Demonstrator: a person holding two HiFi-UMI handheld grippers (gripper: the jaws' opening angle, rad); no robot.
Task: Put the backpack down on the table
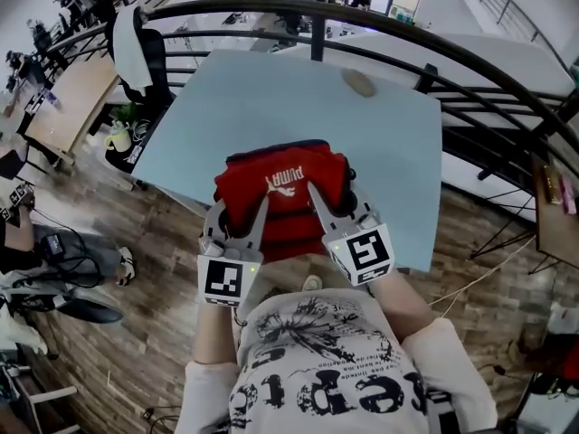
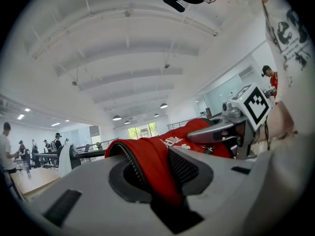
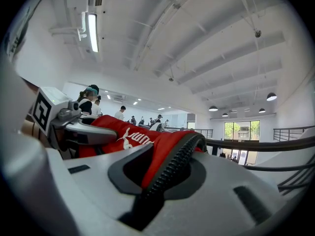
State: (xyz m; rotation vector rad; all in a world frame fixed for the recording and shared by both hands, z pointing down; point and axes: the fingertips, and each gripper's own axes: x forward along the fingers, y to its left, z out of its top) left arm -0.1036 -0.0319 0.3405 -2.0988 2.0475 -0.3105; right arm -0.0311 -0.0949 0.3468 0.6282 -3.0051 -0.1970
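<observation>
A red backpack with a white logo and black zip edges hangs between my two grippers, over the near edge of the pale blue table. My left gripper is shut on the backpack's left side, where red fabric and a black zip edge fill its jaws. Gripping the right side, my right gripper is shut on red cloth beside a black zipper. Both grippers point level toward the table. From each gripper view the other gripper shows beyond the bag.
A black curved railing runs behind and right of the table. A small tan object lies at the table's far end. Wooden floor lies below; a chair with a white garment stands at the left.
</observation>
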